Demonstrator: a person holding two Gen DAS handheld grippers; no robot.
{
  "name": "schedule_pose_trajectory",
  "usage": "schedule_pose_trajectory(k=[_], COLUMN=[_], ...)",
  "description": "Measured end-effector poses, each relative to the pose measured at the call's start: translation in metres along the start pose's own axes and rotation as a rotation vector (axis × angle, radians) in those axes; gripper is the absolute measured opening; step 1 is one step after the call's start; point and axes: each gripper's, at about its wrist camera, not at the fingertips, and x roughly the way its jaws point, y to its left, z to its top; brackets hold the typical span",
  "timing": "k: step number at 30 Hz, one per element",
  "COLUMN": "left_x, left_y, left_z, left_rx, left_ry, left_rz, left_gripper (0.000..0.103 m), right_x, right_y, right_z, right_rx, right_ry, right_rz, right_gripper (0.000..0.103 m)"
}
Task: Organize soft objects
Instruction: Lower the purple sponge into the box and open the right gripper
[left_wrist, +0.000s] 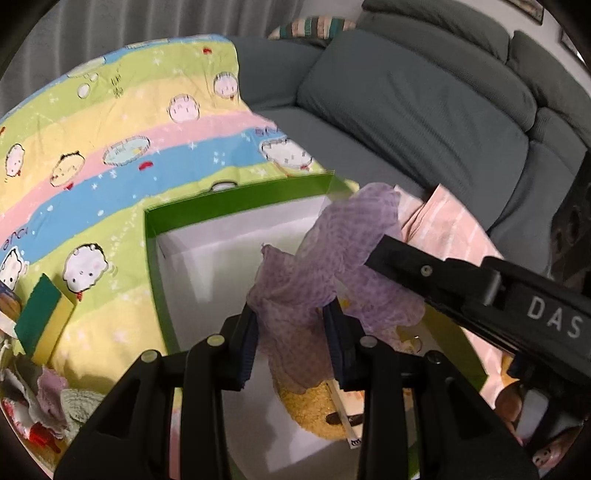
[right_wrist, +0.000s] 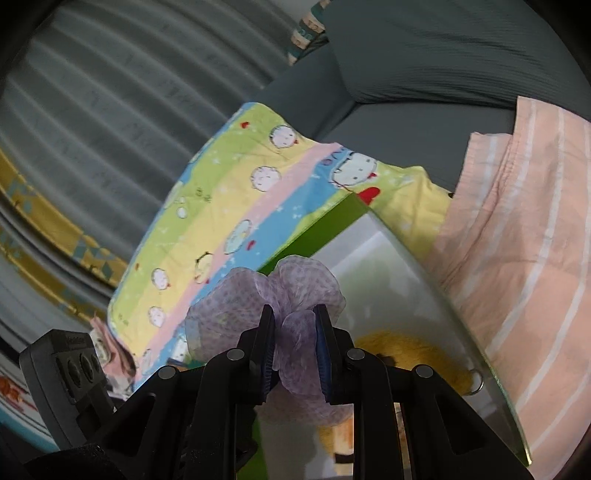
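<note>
Partly done: yellow plush toy (left_wrist: 314, 410) already in green box (left_wrist: 236, 195), purple cloth (left_wrist: 295, 295) pinched by both left claw (left_wrist: 291, 343) and right claw (right_wrist: 295, 350) above it, small cloths (left_wrist: 48, 402) left outside.

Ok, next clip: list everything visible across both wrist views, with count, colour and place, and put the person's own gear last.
purple cloth: one, lilac, crumpled, held over the box by both claws
box: one, green outside, white inside, open, on the quilt
plush toy: one, yellow, lying inside the box
quilt: one, pastel stripes with cartoon faces, under and left of the box
pink cloth: one, peach with white stripes, right of the box
sponge: one, green over yellow, on the quilt's left edge
sofa: one, grey-green, behind
curtain: one, grey, far left
left claw: black, shut on the purple cloth
right claw: black, shut on the purple cloth
</note>
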Motion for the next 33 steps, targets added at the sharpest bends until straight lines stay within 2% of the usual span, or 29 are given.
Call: schedule_pose_trajectory(k=[10,14,17,19,20,21,22,25,27,28,30,33], left_x=[0.028,0.035,0.032,0.029,0.027,0.025,0.022,0.011,-0.001,-0.007,-0.02,-0.046], left_y=[-0.005,-0.004,-0.002,-0.001,-0.001,-0.001,-0.001,-0.001,0.001,0.003,0.007,0.015], left_z=[0.004,0.003,0.001,0.0,0.0,0.0,0.0,-0.003,-0.006,-0.008,-0.011,-0.017], left_rx=[0.01,-0.002,-0.031,-0.044,-0.051,-0.057,-0.063,-0.064,-0.074,-0.078,-0.085,-0.105], left_ry=[0.087,0.104,0.09,0.075,0.07,0.067,0.063,0.045,0.031,0.021,0.002,-0.044], left_rz=[0.045,0.055,0.034,0.014,0.011,0.012,0.011,0.012,0.015,0.014,0.018,0.025], left_gripper=[0.035,0.049,0.051,0.056,0.059,0.069,0.072,0.076,0.081,0.081,0.083,0.09], right_x=[0.023,0.026,0.028,0.027,0.026,0.025,0.025,0.024,0.023,0.022,0.018,0.01], right_y=[-0.025,-0.03,-0.035,-0.036,-0.036,-0.036,-0.035,-0.033,-0.029,-0.026,-0.019,-0.01], right_z=[0.004,0.005,0.006,0.005,0.005,0.005,0.005,0.004,0.003,0.002,-0.001,-0.003], right_rx=[0.055,0.061,0.071,0.066,0.064,0.062,0.059,0.056,0.045,0.034,0.016,-0.005], right_ry=[0.064,0.071,0.075,0.083,0.084,0.083,0.083,0.082,0.085,0.081,0.06,0.021], right_rz=[-0.189,-0.218,-0.228,-0.226,-0.228,-0.231,-0.236,-0.23,-0.21,-0.201,-0.183,-0.192], right_gripper=[0.022,0.022,0.022,0.022,0.022,0.023,0.024,0.035,0.053,0.058,0.074,0.084])
